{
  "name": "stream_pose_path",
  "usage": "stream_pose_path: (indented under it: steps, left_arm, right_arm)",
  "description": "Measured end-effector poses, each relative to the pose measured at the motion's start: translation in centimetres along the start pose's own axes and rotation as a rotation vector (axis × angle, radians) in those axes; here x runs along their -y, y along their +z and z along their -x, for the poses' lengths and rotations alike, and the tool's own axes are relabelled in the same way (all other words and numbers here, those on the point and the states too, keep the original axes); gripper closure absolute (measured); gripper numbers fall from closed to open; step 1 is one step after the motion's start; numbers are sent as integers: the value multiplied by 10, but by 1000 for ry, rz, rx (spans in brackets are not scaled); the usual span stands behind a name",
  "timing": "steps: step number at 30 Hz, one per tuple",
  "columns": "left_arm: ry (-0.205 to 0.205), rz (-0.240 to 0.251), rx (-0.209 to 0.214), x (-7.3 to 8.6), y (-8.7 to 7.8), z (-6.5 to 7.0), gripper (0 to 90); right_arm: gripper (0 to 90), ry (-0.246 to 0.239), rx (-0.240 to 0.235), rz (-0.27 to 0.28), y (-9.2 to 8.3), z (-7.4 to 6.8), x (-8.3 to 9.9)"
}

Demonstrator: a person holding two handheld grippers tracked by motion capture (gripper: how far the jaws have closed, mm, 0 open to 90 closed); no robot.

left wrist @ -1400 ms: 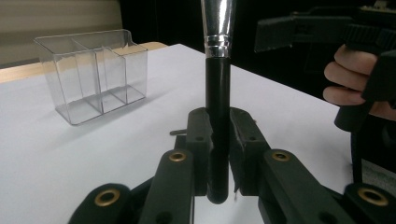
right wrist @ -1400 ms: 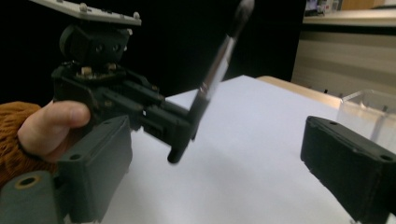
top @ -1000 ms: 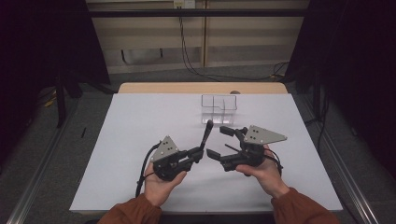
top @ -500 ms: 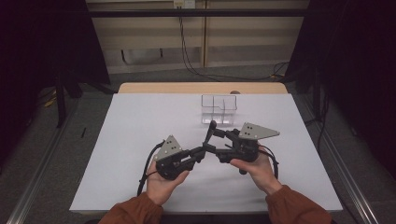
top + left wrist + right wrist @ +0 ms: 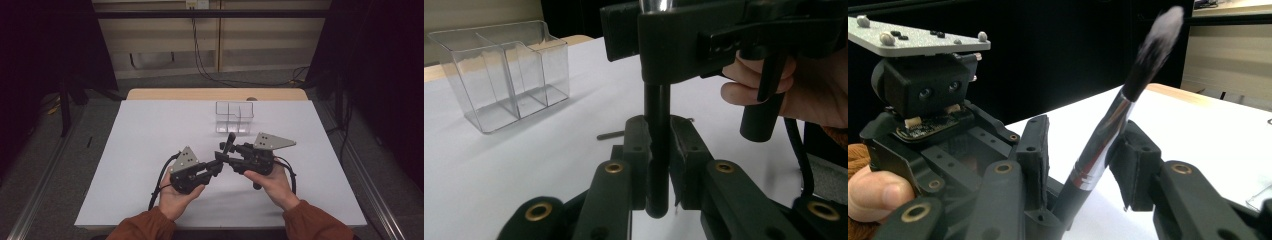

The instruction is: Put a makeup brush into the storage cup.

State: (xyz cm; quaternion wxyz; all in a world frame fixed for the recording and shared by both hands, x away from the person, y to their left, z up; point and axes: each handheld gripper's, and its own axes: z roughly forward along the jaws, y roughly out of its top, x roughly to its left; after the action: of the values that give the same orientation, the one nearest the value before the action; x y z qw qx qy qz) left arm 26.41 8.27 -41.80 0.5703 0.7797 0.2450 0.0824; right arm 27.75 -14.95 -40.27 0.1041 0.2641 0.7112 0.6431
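A makeup brush [image 5: 1108, 135] with a black handle, silver ferrule and dark bristles [image 5: 1158, 35] stands tilted above the white table [image 5: 150, 130]. My left gripper [image 5: 657, 155] is shut on the lower handle [image 5: 657, 115], near the table's front middle [image 5: 218, 162]. My right gripper [image 5: 1087, 132] comes in from the right [image 5: 226, 150], and its jaws have just been closing around the brush's upper part. The ferrule leans on one pad [image 5: 1128, 150]; a gap remains at the other pad [image 5: 1040, 150]. The brush tip [image 5: 231, 136] pokes up between the two grippers.
A clear plastic organiser [image 5: 235, 117] with several compartments stands empty toward the back middle, also near in the left gripper view [image 5: 504, 80]. A thin dark stick [image 5: 609, 135] lies on the table beyond my left jaws. Dark curtains flank the table.
The right gripper has shifted left toward the left gripper and narrowed its jaws around the brush. The left gripper has kept still with the brush in it.
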Motion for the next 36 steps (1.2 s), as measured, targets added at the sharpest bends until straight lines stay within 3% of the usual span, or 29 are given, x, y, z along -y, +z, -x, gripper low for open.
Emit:
stream_pose_path:
  steps: [9,20,30,36]
  left_arm:
    - [-5,7,-4,0,0,-1,794]
    - [12,-1,-17,3,2,0,789]
    - [2,18,-50,4,2,-2,655]
    - [8,18,-54,4,1,-2,627]
  right_arm:
    - [732,25,13,9,-3,3,0]
    - [775,34,-3,-5,-1,0,0]
    - [798,21,-10,-16,0,-1,0]
    - [798,17,-7,-11,-2,-1,-1]
